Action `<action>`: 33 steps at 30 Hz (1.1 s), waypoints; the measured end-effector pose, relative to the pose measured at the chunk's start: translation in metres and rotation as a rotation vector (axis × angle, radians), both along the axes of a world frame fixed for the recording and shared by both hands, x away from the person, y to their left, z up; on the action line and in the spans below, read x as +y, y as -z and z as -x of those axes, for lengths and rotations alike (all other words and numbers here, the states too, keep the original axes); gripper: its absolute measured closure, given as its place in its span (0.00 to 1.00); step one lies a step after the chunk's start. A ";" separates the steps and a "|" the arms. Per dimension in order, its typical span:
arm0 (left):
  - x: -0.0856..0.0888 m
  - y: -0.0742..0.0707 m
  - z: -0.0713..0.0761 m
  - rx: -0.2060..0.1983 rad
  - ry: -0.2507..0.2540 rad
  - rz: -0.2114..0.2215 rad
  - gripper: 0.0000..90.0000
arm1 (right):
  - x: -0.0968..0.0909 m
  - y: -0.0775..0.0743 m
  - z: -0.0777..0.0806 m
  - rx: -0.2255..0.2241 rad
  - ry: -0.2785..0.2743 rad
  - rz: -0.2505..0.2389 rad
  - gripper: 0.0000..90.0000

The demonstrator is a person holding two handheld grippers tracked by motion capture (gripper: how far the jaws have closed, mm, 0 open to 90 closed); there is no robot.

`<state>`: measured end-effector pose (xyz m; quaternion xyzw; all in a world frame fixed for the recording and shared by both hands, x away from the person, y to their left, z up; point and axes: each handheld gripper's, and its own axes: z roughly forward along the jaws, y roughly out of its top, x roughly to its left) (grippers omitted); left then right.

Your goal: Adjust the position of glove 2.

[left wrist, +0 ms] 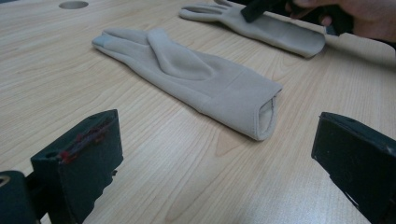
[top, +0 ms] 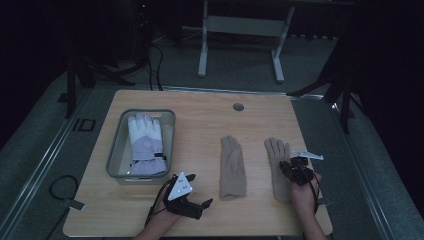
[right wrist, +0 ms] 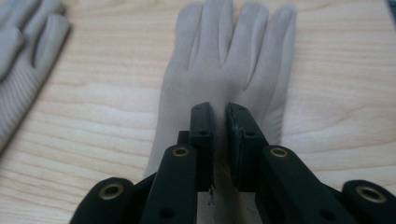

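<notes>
Now my right fingers (right wrist: 220,116) sit low over the right glove (right wrist: 224,51), tips pointing along its palm toward its fingers. They stand nearly together, a thin slit left between the pads; I cannot tell whether any cloth is caught in that slit. In the high view the right fingers (top: 294,167) lie over the glove's (top: 276,150) palm and cuff half, near the table's (top: 200,115) right edge.

My left fingers (left wrist: 210,154) are wide apart, nothing between them, low over bare wood. They look toward the middle glove's (left wrist: 187,74) open cuff, which lies near but clear of both pads. In the high view the left fingers (top: 200,206) rest near the front edge, left of that glove (top: 232,167).

Both beige gloves lie flat, side by side, a strip of wood between them, fingers pointing away from me (thumb of the middle one folded across its palm).

A grey bin (top: 116,150) stands at the table's left, holding a white-and-lilac glove (top: 145,145), cuff toward me. The bin is just beyond my left hand (top: 167,212), apart from it.
</notes>
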<state>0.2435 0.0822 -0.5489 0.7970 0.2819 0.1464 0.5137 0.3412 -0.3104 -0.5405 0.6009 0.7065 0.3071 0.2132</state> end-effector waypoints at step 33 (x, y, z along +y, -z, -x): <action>-0.002 0.002 0.002 0.010 0.038 0.010 0.02 | -0.034 0.008 -0.008 -0.029 -0.372 0.018 0.61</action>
